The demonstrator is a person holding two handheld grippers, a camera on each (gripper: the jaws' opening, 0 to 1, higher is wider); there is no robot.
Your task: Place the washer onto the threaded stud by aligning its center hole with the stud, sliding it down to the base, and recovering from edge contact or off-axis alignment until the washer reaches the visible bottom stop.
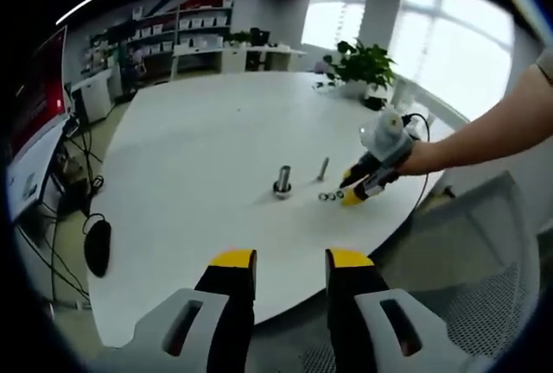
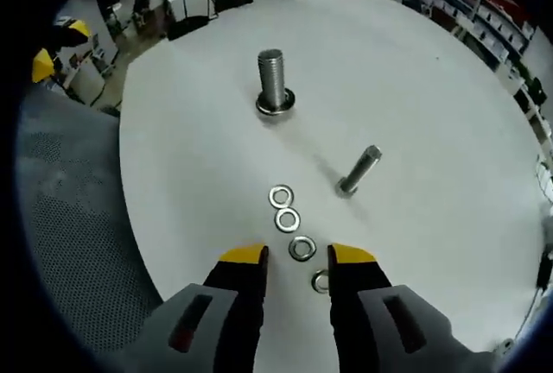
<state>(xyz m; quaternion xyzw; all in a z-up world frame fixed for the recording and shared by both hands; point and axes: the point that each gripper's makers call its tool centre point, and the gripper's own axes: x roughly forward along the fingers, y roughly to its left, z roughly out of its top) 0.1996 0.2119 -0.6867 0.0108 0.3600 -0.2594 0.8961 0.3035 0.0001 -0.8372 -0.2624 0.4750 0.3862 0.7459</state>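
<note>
Four washers in a row on the white table, nothing picked up yet.

The nearest washer (image 2: 320, 281) lies just inside the right gripper (image 2: 298, 256)'s right fingertip, the next washer (image 2: 301, 248) sits between the tips, and two more trail ahead toward the threaded stud (image 2: 273, 84), standing upright well beyond the fingers. A loose bolt (image 2: 358, 171) lies ahead-right. Right fingers are spread, holding nothing. Left gripper (image 1: 292, 261) hangs back off the table (image 1: 199, 140) edge, fingers apart and empty too.
</note>
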